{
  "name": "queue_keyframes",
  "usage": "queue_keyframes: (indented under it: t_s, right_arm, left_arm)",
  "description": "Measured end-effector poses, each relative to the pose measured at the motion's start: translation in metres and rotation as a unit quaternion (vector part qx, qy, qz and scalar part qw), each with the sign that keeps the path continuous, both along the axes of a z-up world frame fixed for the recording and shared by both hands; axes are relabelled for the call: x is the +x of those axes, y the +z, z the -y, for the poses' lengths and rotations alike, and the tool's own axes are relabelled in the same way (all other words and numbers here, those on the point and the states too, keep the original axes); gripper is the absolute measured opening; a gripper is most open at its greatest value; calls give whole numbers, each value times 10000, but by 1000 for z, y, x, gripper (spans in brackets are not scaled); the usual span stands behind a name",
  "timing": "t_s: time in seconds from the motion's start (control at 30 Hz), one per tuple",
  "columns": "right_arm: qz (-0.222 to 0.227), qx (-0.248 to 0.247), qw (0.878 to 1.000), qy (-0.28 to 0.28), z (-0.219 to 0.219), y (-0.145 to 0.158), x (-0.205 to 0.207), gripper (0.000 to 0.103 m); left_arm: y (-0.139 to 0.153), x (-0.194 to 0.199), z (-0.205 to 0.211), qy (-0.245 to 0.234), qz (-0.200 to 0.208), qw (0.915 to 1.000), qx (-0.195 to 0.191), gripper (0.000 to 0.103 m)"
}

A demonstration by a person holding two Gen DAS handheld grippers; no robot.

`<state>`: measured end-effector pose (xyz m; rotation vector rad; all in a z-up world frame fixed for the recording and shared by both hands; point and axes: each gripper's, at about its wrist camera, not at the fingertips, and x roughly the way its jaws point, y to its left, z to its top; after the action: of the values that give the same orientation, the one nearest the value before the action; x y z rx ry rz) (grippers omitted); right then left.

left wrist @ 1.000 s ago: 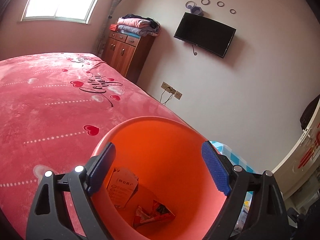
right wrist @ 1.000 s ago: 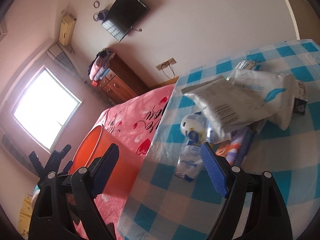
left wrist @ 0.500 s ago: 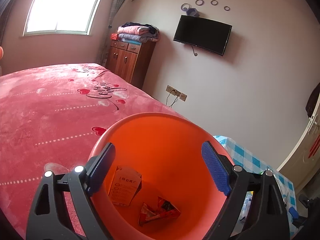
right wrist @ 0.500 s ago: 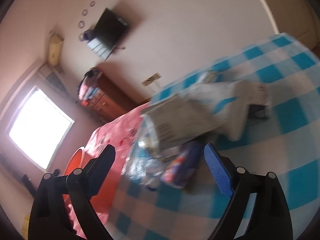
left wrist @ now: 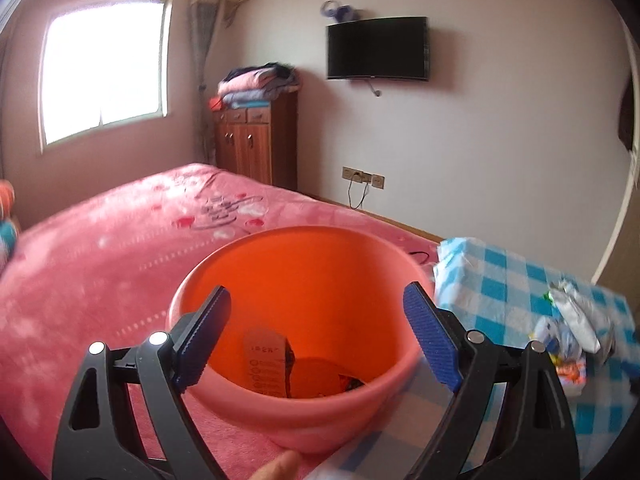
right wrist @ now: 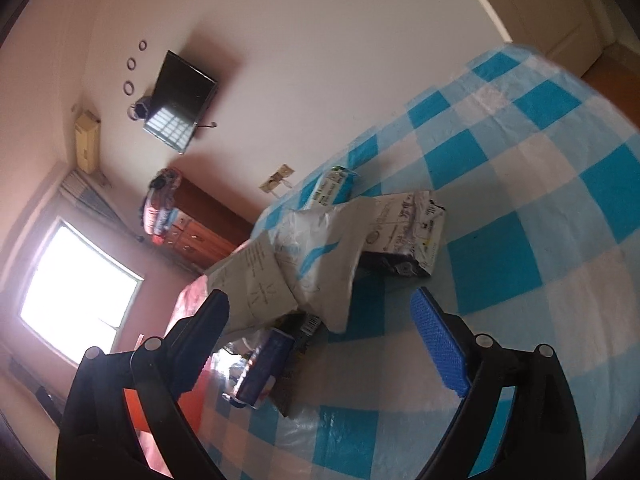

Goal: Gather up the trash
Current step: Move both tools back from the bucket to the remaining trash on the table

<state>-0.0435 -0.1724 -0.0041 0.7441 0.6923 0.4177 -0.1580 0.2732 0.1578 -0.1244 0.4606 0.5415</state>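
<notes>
Bedding in pink plush covers the bed (left wrist: pixel 100 264) that fills the left and near part of the left wrist view. Behind it stand a wooden cabinet (left wrist: pixel 256 140) topped with folded clothes, a bright window (left wrist: pixel 104 76) at far left and a wall television (left wrist: pixel 378 48) at far right. An orange bucket (left wrist: pixel 296 412) sits upright on the bed, its mouth open upward, right between the spread jaws of the left gripper (left wrist: pixel 316 344), which grip nothing. Inside it a small cardboard box (left wrist: pixel 266 364) leans against the wall, long axis roughly vertical; a dark wrapper (left wrist: pixel 352 384) beside it is mostly hidden by the rim. To the right, a table with a blue checked cloth (left wrist: pixel 504 288) carries a blurred heap of trash (left wrist: pixel 572 328). A fingertip (left wrist: pixel 280 468) shows at the bottom edge.

Checked cloth (right wrist: pixel 520 240) fills the right of the tilted right wrist view, with the television (right wrist: pixel 180 100) and cabinet (right wrist: pixel 200 232) on the far wall. The right gripper (right wrist: pixel 320 336) hangs over the table, jaws wide apart and holding nothing. Just beyond them lies the trash pile: a grey mailer bag (right wrist: pixel 256 280), a white bag with a blue swoosh (right wrist: pixel 320 256), a printed packet (right wrist: pixel 408 232) whose long axis runs left to right, and a blue packet (right wrist: pixel 264 364) pointing toward the near left. A small carton (right wrist: pixel 332 188) lies farther back. What lies beneath the bags cannot be made out. An orange sliver of the bucket (right wrist: pixel 132 404) shows behind the left finger.
</notes>
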Motion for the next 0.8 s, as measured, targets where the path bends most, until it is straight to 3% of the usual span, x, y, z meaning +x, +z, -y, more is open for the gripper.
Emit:
queue_keyframes:
  t_s: [0.1,0.27,0.53,0.6,0.7,0.8]
  right_arm:
    - [107,223,9996,117,2,1,6,86]
    - [173,374,9985,371,-2,1,14,77]
    - [42,691,9954,656,-2,-11,15,77]
    - [52,735,9943,768,-5,-10,12,77]
    - [13,856,9910,1031,-15,-11,6,76]
    - [-110,984,9856,1370,-29,-13,1,63]
  left_arm:
    - [8,8,30,-415,-60,9991,109,89]
    - [11,41,78,-1475,-276,9882,-311,89]
    - [-20,99,145,-2653,-1000,9559,-773,89]
    - [-32,111,154,-2730,-1169,9522,-723,89]
    - [-49,128,162,-3002,-1372,9398,-881,89]
    - [-63,143,172,-3188,-1655,9308,-676,89]
